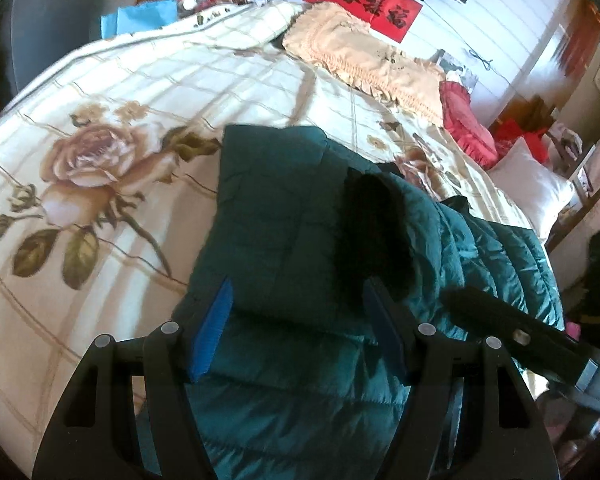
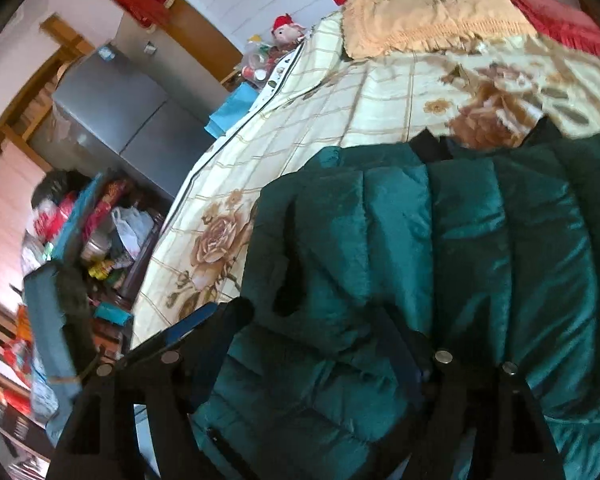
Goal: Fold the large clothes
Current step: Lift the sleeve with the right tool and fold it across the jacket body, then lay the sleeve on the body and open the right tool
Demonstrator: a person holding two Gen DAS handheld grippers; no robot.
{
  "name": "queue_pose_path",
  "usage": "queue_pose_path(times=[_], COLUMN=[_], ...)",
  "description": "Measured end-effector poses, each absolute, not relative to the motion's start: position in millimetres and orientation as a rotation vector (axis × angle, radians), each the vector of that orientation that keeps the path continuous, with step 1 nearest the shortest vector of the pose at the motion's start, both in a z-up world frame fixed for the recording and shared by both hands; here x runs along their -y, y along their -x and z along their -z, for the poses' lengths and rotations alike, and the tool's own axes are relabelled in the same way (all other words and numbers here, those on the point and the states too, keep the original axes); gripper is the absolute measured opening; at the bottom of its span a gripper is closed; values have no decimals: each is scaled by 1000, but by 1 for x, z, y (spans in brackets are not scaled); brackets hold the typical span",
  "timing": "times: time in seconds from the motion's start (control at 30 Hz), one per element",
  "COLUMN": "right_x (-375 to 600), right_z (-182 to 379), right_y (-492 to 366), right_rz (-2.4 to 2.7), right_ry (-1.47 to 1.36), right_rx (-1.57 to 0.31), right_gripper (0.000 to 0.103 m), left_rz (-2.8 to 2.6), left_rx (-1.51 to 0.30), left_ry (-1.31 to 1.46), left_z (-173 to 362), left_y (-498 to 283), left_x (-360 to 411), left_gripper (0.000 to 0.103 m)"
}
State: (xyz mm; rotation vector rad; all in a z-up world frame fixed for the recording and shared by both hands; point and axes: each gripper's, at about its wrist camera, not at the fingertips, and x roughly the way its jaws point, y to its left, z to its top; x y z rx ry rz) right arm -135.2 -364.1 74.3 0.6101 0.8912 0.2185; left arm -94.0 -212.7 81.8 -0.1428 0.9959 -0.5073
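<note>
A dark teal quilted jacket [image 1: 300,216] lies on the floral bed quilt [image 1: 100,160], one panel folded over the body. Its black fur trim [image 1: 372,232] runs across the fold. My left gripper [image 1: 298,284] hovers over the near part of the jacket, blue pads [image 1: 216,332] apart with their faces bare. A dark gripper body [image 1: 520,332] reaches in from the right. In the right wrist view the jacket [image 2: 460,240] fills the lower right. My right gripper [image 2: 312,316] stands open over it, and the cloth between its fingers lies loose.
At the head of the bed lie a beige fringed cover [image 1: 360,56], a red pillow [image 1: 464,120] and a white pillow [image 1: 532,188]. A grey fridge [image 2: 132,120] and piled clutter [image 2: 100,232] stand beside the bed's left edge. Bare quilt [image 2: 300,120] stretches beyond the jacket.
</note>
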Motion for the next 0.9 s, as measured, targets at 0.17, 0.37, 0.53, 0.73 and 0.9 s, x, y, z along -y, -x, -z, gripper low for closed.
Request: queue_pose_path(times=[0.17, 0.37, 0.53, 0.73, 0.9], right_x=[385, 427, 455, 482, 490], right_z=[-100, -120, -133, -136, -130], right_y=[170, 223, 262, 297, 304], right_rz=[-199, -155, -65, 0, 13], right_ry=[-612, -645, -608, -621, -647], right_rx=[-827, -764, -734, -720, -718], right_gripper=[72, 78, 79, 83, 83], left_rz=[528, 558, 573, 602, 618], left_rx=[-1043, -1047, -1027, -1025, -1069], left_ry=[211, 287, 260, 503, 501], left_z=[-72, -75, -78, -79, -73], left_y=[84, 85, 86, 83, 81], left_x=[212, 224, 245, 219, 225], left_gripper=[67, 67, 67, 73, 85])
